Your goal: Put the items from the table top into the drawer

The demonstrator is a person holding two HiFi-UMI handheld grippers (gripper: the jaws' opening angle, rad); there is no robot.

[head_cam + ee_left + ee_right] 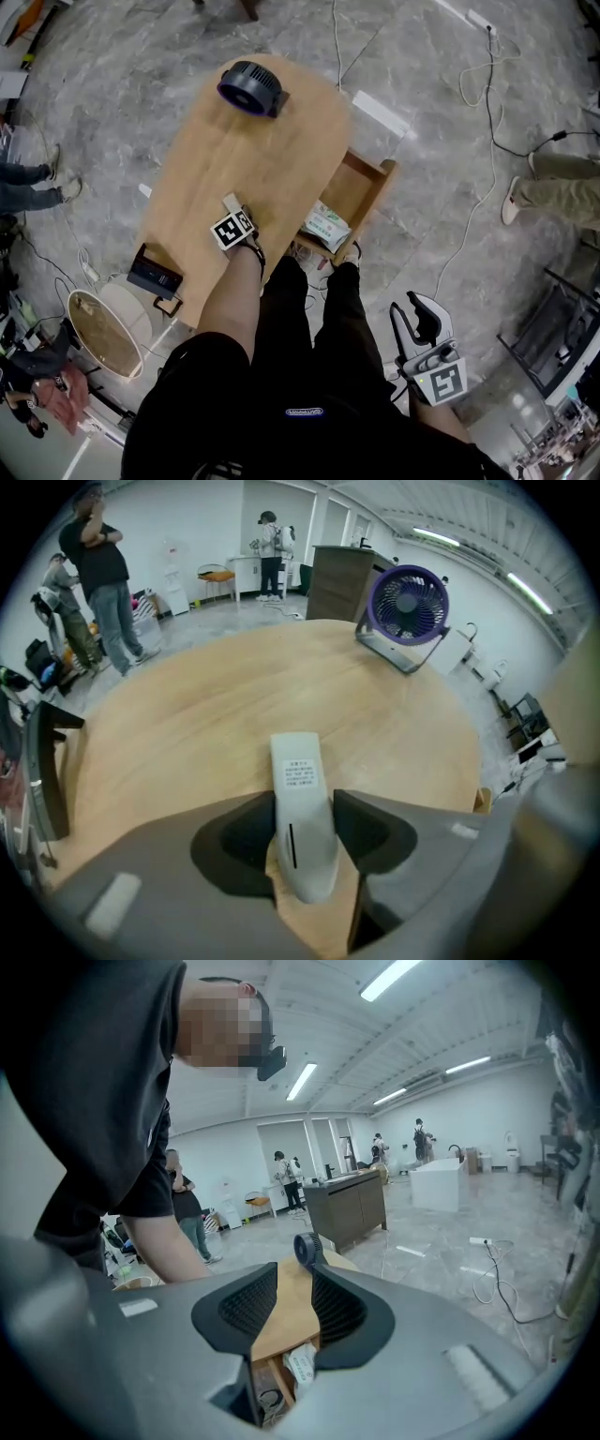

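A white remote lies near the front edge of the oval wooden table. My left gripper points steeply down at it, and both jaws sit against the remote's sides. At the table's far end stands a purple-black fan, also in the left gripper view as the fan. The wooden drawer stands pulled out at the table's right side with a white-green packet inside. My right gripper hangs low at the right, away from the table, jaws partly apart with nothing between them.
A black stand leans at the table's left edge, with a round woven stool beside it. White cables run over the grey floor. A white board lies behind the drawer. People stand at the far left and right.
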